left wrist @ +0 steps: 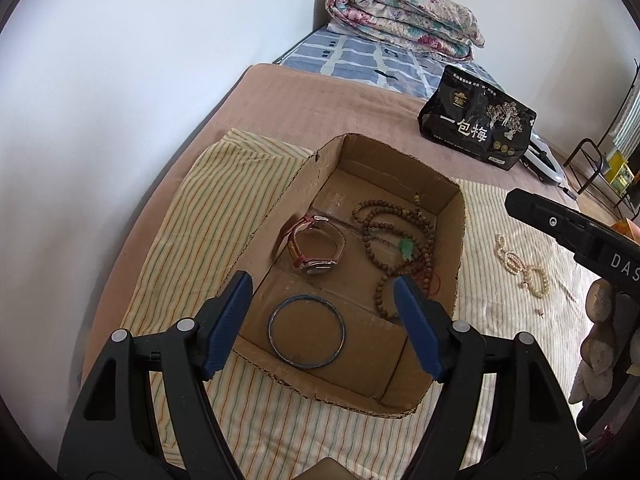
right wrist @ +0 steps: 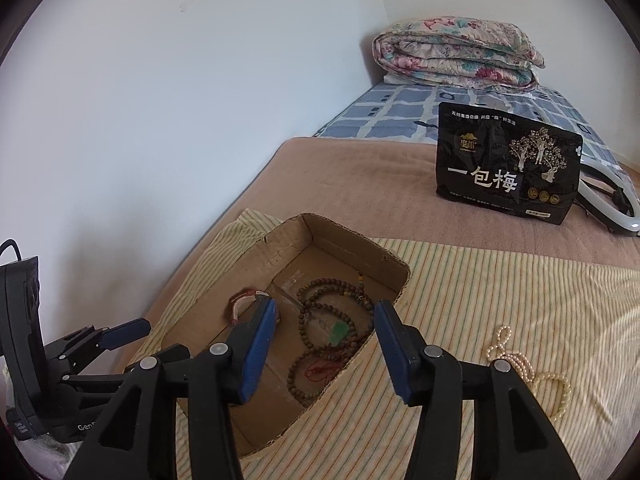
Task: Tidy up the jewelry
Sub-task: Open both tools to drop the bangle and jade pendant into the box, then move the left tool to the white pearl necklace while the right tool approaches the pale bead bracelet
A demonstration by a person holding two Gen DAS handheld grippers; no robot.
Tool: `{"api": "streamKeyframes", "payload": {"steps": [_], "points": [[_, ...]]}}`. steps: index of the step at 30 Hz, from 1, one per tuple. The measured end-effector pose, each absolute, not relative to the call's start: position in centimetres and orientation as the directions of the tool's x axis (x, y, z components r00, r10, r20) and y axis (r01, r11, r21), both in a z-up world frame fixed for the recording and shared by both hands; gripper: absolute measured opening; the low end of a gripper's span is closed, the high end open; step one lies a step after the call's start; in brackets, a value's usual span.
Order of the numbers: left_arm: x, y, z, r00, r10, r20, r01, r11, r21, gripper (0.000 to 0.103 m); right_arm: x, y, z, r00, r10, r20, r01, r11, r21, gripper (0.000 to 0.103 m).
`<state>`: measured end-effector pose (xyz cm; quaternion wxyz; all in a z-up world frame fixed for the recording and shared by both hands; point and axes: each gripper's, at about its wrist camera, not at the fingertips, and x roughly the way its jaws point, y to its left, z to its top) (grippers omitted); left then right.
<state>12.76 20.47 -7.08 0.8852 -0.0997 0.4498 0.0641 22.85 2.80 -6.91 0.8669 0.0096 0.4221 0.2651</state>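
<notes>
Pearls (right wrist: 528, 368) remain outside box (right wrist: 394, 270); both tools, left tool (left wrist: 324, 292) and right tool (right wrist: 326, 320), open, empty. Pinch strand mid-loop, lift clear of cloth.

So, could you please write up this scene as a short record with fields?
setting: bed with striped cloth
box: open cardboard, on the cloth
in box: watch, wooden beads with green pendant, blue bangle
outside box: pearl strand, on the cloth to the right of the box
left hand-held gripper: open, empty, over the box
right hand-held gripper: open, empty, over the beads
background: black bag, folded quilt
</notes>
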Motion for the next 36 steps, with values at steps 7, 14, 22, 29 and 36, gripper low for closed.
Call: {"api": "streamKeyframes", "payload": {"steps": [7,14,22,29,36], "points": [[13.4,17.6,-6.1,0.622,0.003,-0.783,-0.145,0.983,-0.111,0.075,22.6,-0.5,-6.0,0.536,0.436,-0.723,-0.426,0.879,0.214,0.054],[14.3,14.2,-5.7,0.632,-0.033,-0.774,-0.080,0.991,-0.107,0.075,22.9,-6.0,-5.3,0.578,0.387,-0.718,-0.370,0.909,0.192,0.059],[15.3,9.8,-5.9,0.633,-0.069,-0.771,0.011,0.997,-0.079,0.075,23.5,-12.8,-6.1,0.601,0.307,-0.738,-0.274,0.946,0.170,0.060],[16.0,6.3,-6.4,0.624,-0.103,-0.775,0.090,0.994,-0.060,0.075,23.8,-17.5,-8.0,0.591,0.244,-0.769,-0.202,0.967,0.152,0.061],[17.5,2.9,-7.4,0.600,-0.146,-0.787,0.155,0.986,-0.064,0.075,24.3,-20.4,-11.1,0.539,0.189,-0.821,-0.163,0.980,0.118,0.061]]}}
